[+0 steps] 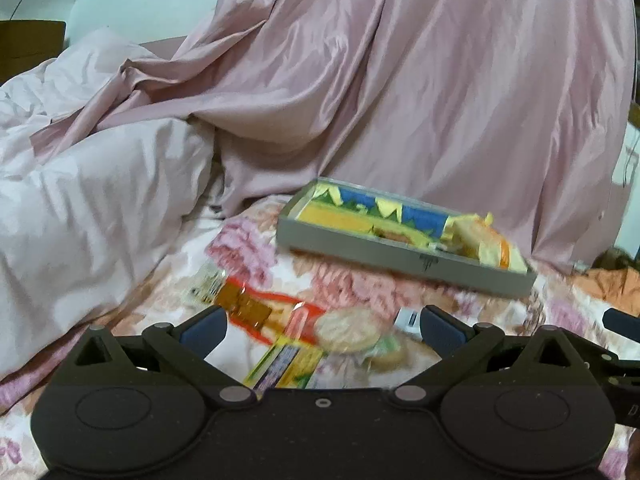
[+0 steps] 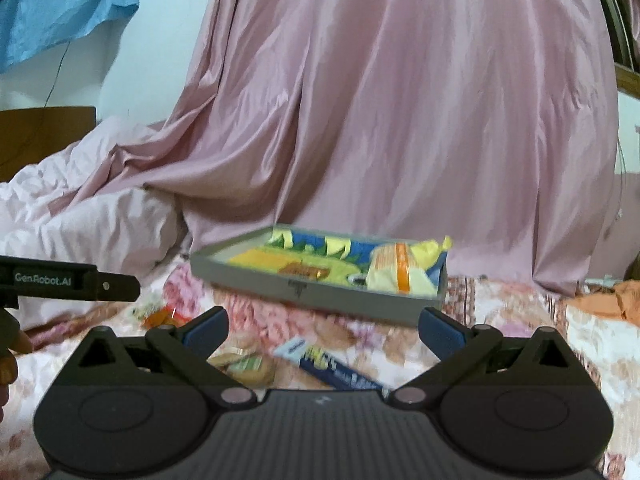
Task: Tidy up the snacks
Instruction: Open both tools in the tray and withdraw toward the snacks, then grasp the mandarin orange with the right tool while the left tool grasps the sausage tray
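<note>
Nearest the lens: left gripper [image 1: 320, 326], held low and level over the bed [image 1: 352, 284], jaws spread wide and grasping nothing. Between its blue fingers [image 1: 204, 330], loose on the floral cover: a round cracker pack [image 1: 348, 330], a clear wrapper with red edges [image 1: 264, 308], a yellow-green stick pack [image 1: 286, 364]. Farther back, a grey tray [image 1: 400, 262], already loaded with yellow and blue packets, one cream-and-orange bag [image 1: 486, 246] at its right end. Right gripper [image 2: 322, 330] posed likewise, level, aimed at the same tray [image 2: 312, 292], jaws released and empty. Below its gap, a blue snack bar [image 2: 340, 368] and a biscuit pack [image 2: 246, 364] on the cover. Left edge of that view: the other gripper's black body, a fingertip [image 2: 10, 368] of the person just under it. Behind everything, a pink draped sheet [image 2: 400, 120].
</note>
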`<move>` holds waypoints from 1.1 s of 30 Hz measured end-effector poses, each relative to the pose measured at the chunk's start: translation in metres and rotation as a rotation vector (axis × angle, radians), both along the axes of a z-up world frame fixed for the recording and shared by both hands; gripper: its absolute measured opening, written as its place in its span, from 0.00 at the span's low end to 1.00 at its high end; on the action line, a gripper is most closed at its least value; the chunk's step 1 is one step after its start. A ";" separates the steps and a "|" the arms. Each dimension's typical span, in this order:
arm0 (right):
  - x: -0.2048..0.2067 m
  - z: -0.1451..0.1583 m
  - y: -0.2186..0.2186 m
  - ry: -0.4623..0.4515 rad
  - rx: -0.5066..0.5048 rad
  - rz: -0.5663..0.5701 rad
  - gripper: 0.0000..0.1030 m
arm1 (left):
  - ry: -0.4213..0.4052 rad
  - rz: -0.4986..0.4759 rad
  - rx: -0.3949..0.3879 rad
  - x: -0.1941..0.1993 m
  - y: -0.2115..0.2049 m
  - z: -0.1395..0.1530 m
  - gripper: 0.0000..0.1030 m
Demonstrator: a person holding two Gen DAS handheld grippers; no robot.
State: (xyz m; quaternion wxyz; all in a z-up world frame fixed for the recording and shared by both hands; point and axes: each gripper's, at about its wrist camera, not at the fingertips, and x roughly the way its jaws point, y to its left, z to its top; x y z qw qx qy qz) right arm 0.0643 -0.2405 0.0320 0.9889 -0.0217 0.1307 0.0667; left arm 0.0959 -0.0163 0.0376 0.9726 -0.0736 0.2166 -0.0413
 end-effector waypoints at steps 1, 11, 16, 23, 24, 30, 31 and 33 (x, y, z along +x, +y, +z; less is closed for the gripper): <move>-0.002 -0.005 0.001 0.018 -0.003 -0.002 1.00 | 0.005 -0.001 0.009 -0.004 0.001 -0.004 0.99; -0.013 -0.036 0.010 0.153 -0.044 0.005 1.00 | 0.108 -0.028 0.066 -0.026 0.012 -0.043 0.99; -0.008 -0.050 0.011 0.208 -0.049 0.011 1.00 | 0.170 -0.040 0.038 -0.021 0.016 -0.052 0.99; 0.002 -0.067 0.010 0.274 -0.046 0.021 1.00 | 0.201 -0.072 0.064 -0.017 0.010 -0.062 0.99; 0.004 -0.068 0.009 0.280 -0.045 0.023 1.00 | 0.207 -0.076 0.067 -0.016 0.009 -0.064 0.99; 0.014 -0.074 0.008 0.307 -0.042 0.033 1.00 | 0.240 -0.099 0.082 -0.007 0.005 -0.073 0.99; 0.015 -0.076 0.007 0.312 -0.041 0.033 1.00 | 0.246 -0.105 0.081 -0.005 0.004 -0.074 0.99; 0.019 -0.078 0.006 0.322 -0.043 0.031 1.00 | 0.261 -0.126 0.078 0.000 0.003 -0.076 0.99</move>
